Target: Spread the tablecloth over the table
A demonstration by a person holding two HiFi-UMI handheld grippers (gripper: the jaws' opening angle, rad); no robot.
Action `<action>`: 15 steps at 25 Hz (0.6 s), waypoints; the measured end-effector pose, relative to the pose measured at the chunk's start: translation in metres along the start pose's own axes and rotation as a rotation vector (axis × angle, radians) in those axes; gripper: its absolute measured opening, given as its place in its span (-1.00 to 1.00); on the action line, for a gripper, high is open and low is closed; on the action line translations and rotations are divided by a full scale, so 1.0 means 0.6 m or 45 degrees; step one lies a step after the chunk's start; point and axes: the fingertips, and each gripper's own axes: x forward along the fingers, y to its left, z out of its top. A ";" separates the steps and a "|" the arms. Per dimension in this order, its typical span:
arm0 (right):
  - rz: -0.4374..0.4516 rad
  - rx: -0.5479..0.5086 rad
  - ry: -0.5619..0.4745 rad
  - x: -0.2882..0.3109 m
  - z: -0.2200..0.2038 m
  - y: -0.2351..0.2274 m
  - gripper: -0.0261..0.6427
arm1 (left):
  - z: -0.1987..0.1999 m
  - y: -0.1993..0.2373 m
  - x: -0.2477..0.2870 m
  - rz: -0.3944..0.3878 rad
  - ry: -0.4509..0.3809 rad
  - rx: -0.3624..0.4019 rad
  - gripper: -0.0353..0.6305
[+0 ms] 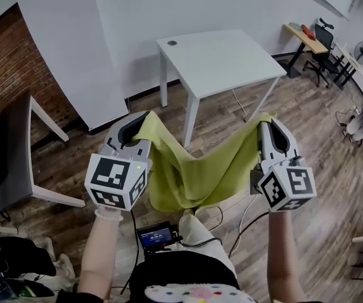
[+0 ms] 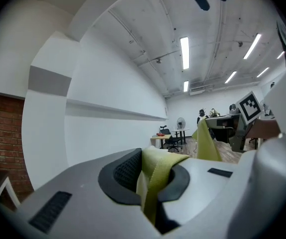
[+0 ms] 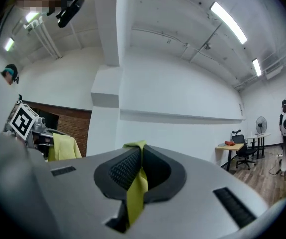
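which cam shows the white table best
The head view: the white table shows with its top and legs, beyond the tablecloth. Neither gripper view shows it; they face wall and ceiling.

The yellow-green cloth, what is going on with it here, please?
A person holds the yellow-green tablecloth stretched between two tongs. The left tongs and the right tongs are each shut on an upper edge, and the middle sags in the air. The white table stands ahead of them; the cloth is not yet on it.
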 end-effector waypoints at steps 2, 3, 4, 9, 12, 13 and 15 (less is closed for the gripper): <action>-0.009 0.021 -0.017 0.025 0.009 -0.016 -0.82 | 0.018 0.016 0.026 0.022 -0.018 -0.009 -0.86; -0.015 0.020 -0.027 0.035 0.015 -0.023 -0.82 | 0.028 0.022 0.036 0.031 -0.031 -0.007 -0.86; -0.020 0.017 -0.040 0.043 0.023 -0.029 -0.82 | 0.039 0.028 0.045 0.037 -0.046 -0.002 -0.86; -0.012 -0.022 -0.121 0.082 0.080 -0.045 -0.82 | 0.103 0.049 0.075 0.053 -0.136 0.054 -0.86; -0.007 -0.044 -0.181 0.105 0.119 -0.053 -0.82 | 0.136 0.061 0.091 0.064 -0.185 0.081 -0.86; -0.006 -0.050 -0.201 0.112 0.131 -0.056 -0.82 | 0.145 0.066 0.095 0.069 -0.197 0.089 -0.86; 0.002 -0.056 -0.230 0.125 0.145 -0.059 -0.82 | 0.154 0.074 0.104 0.082 -0.210 0.105 -0.86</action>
